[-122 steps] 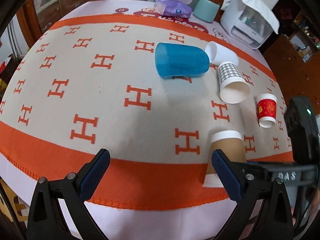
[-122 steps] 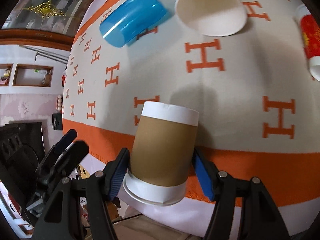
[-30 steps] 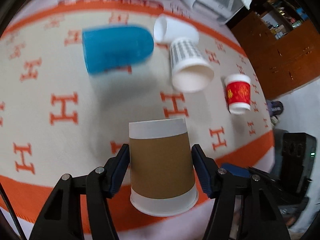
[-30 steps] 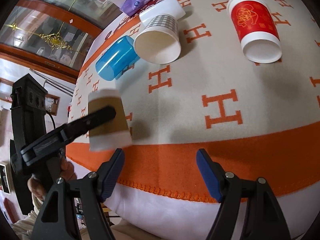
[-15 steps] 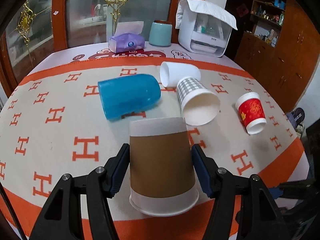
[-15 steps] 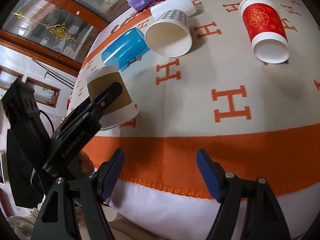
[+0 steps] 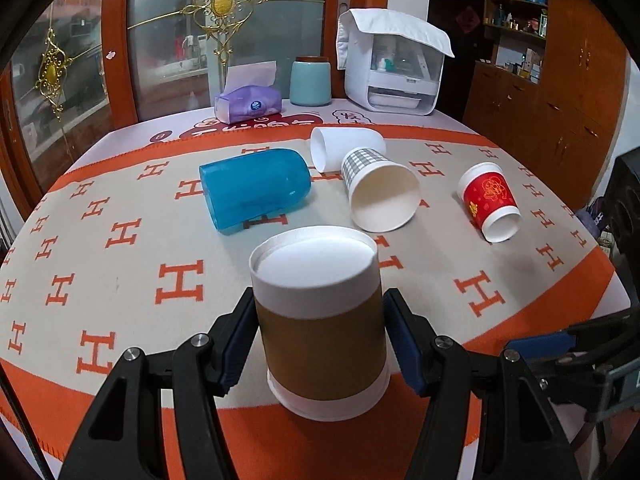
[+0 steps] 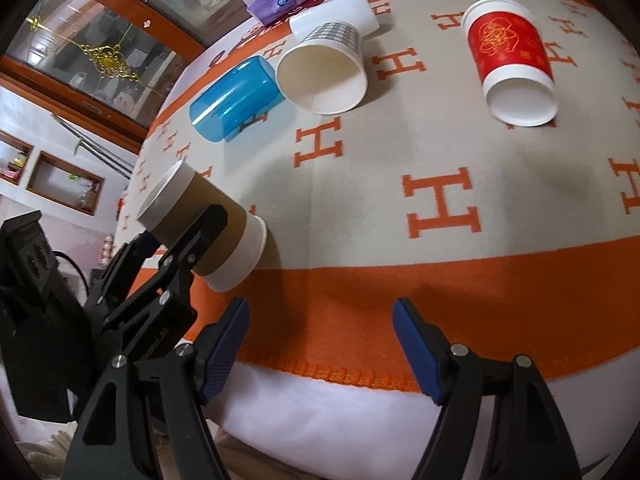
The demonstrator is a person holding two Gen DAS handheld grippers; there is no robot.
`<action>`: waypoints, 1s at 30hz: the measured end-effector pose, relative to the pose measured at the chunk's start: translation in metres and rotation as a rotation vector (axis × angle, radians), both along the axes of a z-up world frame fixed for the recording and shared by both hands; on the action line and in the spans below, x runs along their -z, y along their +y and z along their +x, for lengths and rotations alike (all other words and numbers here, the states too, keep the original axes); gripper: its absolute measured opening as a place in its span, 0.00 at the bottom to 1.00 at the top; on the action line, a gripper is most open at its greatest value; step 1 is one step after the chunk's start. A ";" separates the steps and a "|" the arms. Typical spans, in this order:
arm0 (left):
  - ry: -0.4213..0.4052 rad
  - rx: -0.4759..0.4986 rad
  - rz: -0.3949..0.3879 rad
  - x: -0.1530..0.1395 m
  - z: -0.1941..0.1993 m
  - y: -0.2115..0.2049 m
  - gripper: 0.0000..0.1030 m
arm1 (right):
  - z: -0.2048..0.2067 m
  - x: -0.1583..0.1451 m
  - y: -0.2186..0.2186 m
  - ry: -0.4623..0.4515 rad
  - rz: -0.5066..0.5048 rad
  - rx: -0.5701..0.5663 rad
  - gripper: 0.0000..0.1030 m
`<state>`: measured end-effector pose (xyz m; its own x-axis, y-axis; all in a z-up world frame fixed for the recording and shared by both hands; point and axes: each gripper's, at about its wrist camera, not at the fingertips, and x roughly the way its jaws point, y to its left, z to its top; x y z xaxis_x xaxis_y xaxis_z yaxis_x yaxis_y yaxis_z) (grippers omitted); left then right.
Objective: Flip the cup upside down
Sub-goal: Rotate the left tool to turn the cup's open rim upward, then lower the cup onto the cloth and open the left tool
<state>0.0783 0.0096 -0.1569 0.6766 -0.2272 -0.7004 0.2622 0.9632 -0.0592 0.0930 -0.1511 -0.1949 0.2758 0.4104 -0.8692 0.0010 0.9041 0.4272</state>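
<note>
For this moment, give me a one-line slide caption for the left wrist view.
Left claw holds the brown paper cup upside down, rim at the orange-bordered tablecloth.

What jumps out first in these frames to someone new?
The brown paper cup, upside down with its closed base up, sits between the fingers of the left gripper at the near orange border. Behind it lie a blue cup, a checked cup and a red cup, all tipped on their sides. The right gripper hangs open and empty.

Both wrist views look low and close across the tablecloth (image 7: 120, 216), sharing the brown cup (image 7: 320, 320)
</note>
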 end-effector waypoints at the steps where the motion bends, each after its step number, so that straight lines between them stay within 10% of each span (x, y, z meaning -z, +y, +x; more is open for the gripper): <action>1: 0.000 0.003 0.002 0.000 -0.001 -0.001 0.59 | -0.001 0.000 0.001 -0.002 -0.006 -0.003 0.72; 30: -0.046 0.015 0.046 -0.008 -0.034 -0.006 0.82 | -0.033 -0.004 0.000 -0.020 -0.039 -0.001 0.72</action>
<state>0.0444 0.0036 -0.1487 0.7050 -0.2059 -0.6787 0.2778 0.9606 -0.0029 0.0600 -0.1508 -0.1906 0.2931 0.3761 -0.8790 -0.0077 0.9203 0.3912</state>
